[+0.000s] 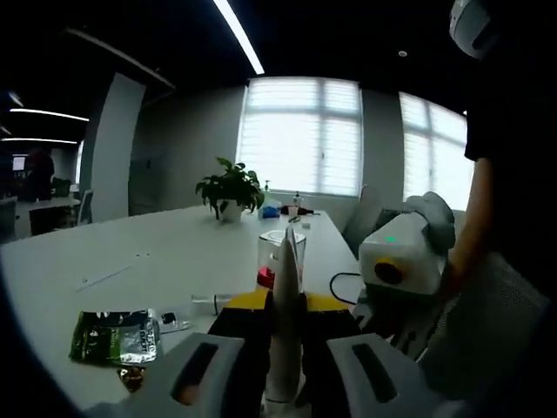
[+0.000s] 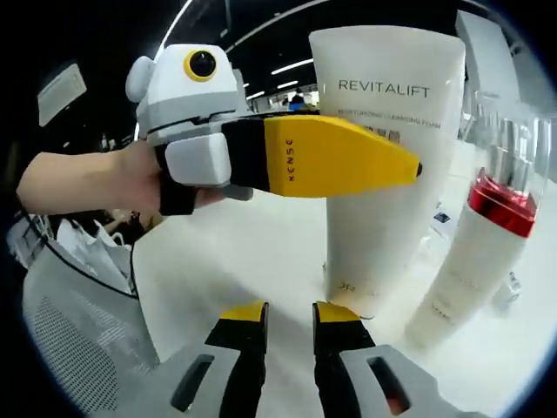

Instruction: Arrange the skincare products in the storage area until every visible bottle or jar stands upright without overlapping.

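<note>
Clamping the white tube [image 1: 285, 322] between the yellow-tipped jaws of the left gripper [image 1: 283, 305], seen edge-on and rising straight up the middle of the left gripper view. Showing in the right gripper view as a wide white tube [image 2: 387, 157] lettered REVITALIFT, standing upright on its cap on the white table [image 2: 252, 252], with the left gripper [image 2: 348, 157] reaching in level from the left and a bare hand [image 2: 130, 187] wrapping its grey body from behind, forearm stretching off to the left edge.

Hovering low in front of the tube's base, the right gripper [image 2: 289, 318], jaws slightly apart and holding nothing, tips close to the tube but not touching it. Appearing again at the right of the left gripper view as a white box with an orange dot, the right gripper [image 1: 400, 261].

Leaning just right of the tube, a slim white bottle [image 2: 470, 261] with a red collar and clear cap. Lying further out on the table: a green packet [image 1: 113, 335], and a potted plant [image 1: 231, 187] near the windows.
</note>
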Demonstrator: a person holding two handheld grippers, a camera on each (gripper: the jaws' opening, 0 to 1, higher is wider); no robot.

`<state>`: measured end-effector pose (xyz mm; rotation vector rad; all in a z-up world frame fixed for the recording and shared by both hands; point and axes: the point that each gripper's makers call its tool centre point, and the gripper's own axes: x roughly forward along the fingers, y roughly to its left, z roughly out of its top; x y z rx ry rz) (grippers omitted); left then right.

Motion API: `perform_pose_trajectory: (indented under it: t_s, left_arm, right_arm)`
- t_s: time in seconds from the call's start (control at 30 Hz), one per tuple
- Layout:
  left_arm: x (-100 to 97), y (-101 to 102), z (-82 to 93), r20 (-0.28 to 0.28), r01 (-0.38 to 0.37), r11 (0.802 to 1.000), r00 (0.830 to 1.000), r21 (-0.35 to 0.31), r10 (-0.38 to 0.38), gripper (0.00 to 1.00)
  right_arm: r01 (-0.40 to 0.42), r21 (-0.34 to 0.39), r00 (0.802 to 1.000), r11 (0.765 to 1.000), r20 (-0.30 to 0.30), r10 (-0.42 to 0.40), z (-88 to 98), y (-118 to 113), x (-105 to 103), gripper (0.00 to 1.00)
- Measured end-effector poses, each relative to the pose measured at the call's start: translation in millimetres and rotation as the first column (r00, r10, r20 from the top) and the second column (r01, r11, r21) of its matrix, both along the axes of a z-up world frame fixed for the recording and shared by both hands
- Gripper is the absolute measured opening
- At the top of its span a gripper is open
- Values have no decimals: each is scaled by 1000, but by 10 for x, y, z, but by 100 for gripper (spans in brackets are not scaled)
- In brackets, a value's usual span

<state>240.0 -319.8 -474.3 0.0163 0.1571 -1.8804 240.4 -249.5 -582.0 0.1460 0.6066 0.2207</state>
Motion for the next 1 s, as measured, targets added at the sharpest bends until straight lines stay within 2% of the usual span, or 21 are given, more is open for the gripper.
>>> perform_pose_trajectory:
  t_s: [0.1,0.23,0.3,0.37,0.5,0.63,0.83,1.0]
  left_arm:
    - [20,-1,6,-19,-5,1000,1000,-3,5,10]
    - [47,-2,0,-51,-6,1000,999,-5,5,10]
    - [44,-7,-8,-70,4,1000,998,-3,-4,11]
    - [13,-2,-19,-85,29,1000,996,3,-29,11]
    - [4,-8,-21,-106,31,1000,994,3,-31,11]
    - [39,-49,-21,-113,38,999,993,-3,-38,11]
    - [65,-127,-24,-90,56,998,994,4,-55,11]
    - [60,-146,-21,-102,67,998,993,1,-66,11]
  right_arm:
    - [47,11,999,999,-4,-47,-61,8,37,12]
    - [100,-11,995,995,-13,-100,-108,-39,76,12]
    - [143,-60,989,988,-18,-145,-135,-110,88,10]
    - [155,-66,988,986,-14,-156,-138,-99,94,11]
    - [172,-80,985,982,-18,-174,-146,-125,89,13]
    - [182,-83,983,980,-16,-184,-143,-175,120,12]
    - [207,-90,978,974,-11,-209,-135,-271,159,12]
    - [220,-94,975,971,-8,-221,-129,-301,168,13]
